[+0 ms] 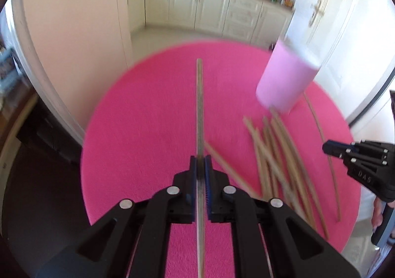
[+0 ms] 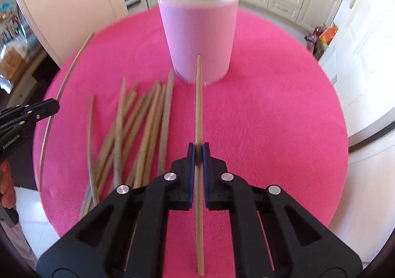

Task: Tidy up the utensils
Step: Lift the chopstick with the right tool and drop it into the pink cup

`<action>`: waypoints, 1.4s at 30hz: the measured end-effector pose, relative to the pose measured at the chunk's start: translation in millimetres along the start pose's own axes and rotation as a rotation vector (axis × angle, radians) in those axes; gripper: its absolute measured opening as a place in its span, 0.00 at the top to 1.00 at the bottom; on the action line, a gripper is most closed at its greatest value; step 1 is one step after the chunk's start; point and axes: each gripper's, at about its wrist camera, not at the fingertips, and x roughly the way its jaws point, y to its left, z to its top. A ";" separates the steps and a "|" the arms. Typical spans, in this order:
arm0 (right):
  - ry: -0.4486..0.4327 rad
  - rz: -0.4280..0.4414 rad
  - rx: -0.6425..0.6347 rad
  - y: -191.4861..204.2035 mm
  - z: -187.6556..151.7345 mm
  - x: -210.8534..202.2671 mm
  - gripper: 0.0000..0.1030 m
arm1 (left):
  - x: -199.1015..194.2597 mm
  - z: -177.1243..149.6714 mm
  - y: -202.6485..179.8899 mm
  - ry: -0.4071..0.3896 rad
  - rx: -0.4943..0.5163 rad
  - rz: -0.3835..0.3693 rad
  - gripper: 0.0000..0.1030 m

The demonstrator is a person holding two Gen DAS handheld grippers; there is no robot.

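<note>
Straight ahead of the right gripper (image 2: 198, 152), clenched on a chopstick (image 2: 199, 105) pointing forward, stands the pink cup (image 2: 197, 38); the left gripper (image 1: 200, 164) also grasps one.

1. A pink cup (image 2: 198, 40) with a white inside stands upright on the pink desk (image 2: 271, 117).
2. A loose pile of wooden chopsticks (image 2: 138, 129) lies flat just beside the cup.
3. 1 chopstick (image 2: 199, 110) is clamped in the right claw (image 2: 198, 152), another chopstick (image 1: 200, 110) in the left claw (image 1: 200, 163).
</note>
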 end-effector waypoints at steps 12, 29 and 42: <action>-0.277 0.129 0.045 0.9 13.6 -57.3 0.94 | -46.9 17.0 -34.5 -0.300 0.044 -0.172 0.94; -0.509 0.205 0.059 -17.1 62.4 -97.3 0.94 | -51.4 79.3 -96.2 -0.508 0.109 -0.361 0.94; -0.485 0.228 0.091 -41.9 74.7 -88.2 0.94 | -43.3 103.2 -96.0 -0.495 0.087 -0.399 0.94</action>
